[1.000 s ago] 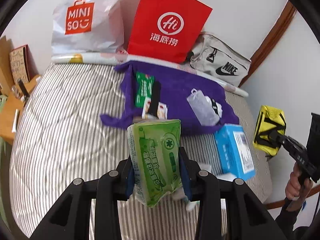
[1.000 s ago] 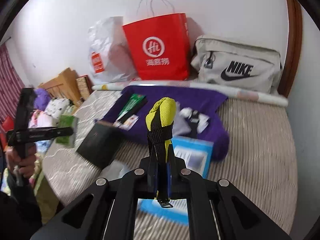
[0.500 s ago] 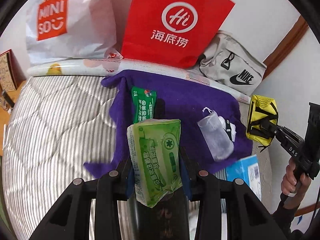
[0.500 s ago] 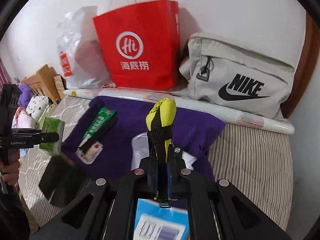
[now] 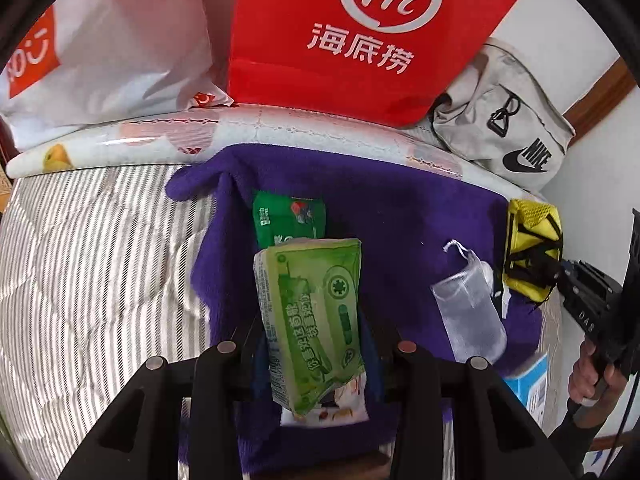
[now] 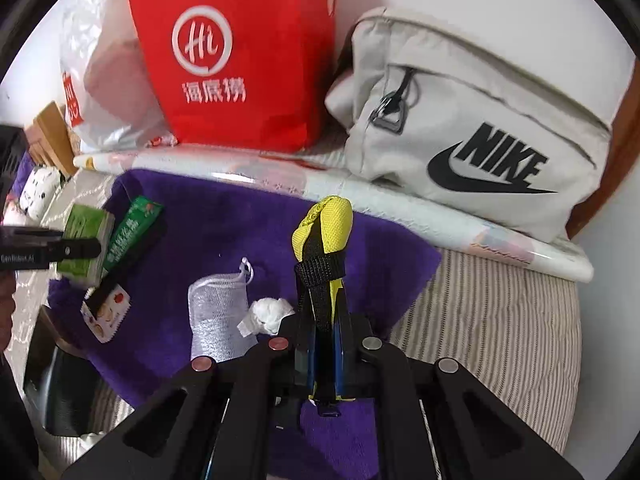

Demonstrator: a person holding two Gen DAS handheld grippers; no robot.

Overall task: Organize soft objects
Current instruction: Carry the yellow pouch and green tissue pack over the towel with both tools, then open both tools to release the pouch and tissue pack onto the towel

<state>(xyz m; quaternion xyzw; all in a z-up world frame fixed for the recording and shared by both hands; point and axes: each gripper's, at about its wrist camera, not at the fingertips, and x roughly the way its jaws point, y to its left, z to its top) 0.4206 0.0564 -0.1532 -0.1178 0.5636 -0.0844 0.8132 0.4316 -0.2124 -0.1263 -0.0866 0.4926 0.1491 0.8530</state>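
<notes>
- Both grippers have been carried forward over the last second, so that the purple blanket (image 5: 420, 216) now fills the middle of each view and the blue box (image 5: 530, 384) has been left at the lower right edge of the left wrist view.
- A green tissue pack (image 5: 312, 320) is clamped between the jaws of the left gripper (image 5: 314, 344) and is held above the blanket, in the air.
- From the right wrist view the same pack (image 6: 85, 245) is seen at the left, pinched by the left gripper's black fingers (image 6: 60, 249).
- A yellow mesh pouch with black straps (image 6: 322, 264) is gripped upright by the right gripper (image 6: 323, 356), whose jaws are drawn in narrow around it.
- The pouch (image 5: 530, 252) is seen in the left wrist view over the blanket's right edge.
- On the blanket a white mesh drawstring bag (image 6: 218, 316), a crumpled white item (image 6: 268, 314) just beside it, a green packet (image 6: 130, 232) and a small printed sachet (image 6: 106, 312) are laid.
- Behind the blanket a red paper bag (image 6: 240, 52), a white plastic bag (image 5: 112, 40) and a grey Nike bag (image 6: 472, 120) are stood against the wall, with a rolled sheet (image 5: 132, 140) laid in front of them.
- The striped mattress (image 6: 500, 320) is exposed to the right.
</notes>
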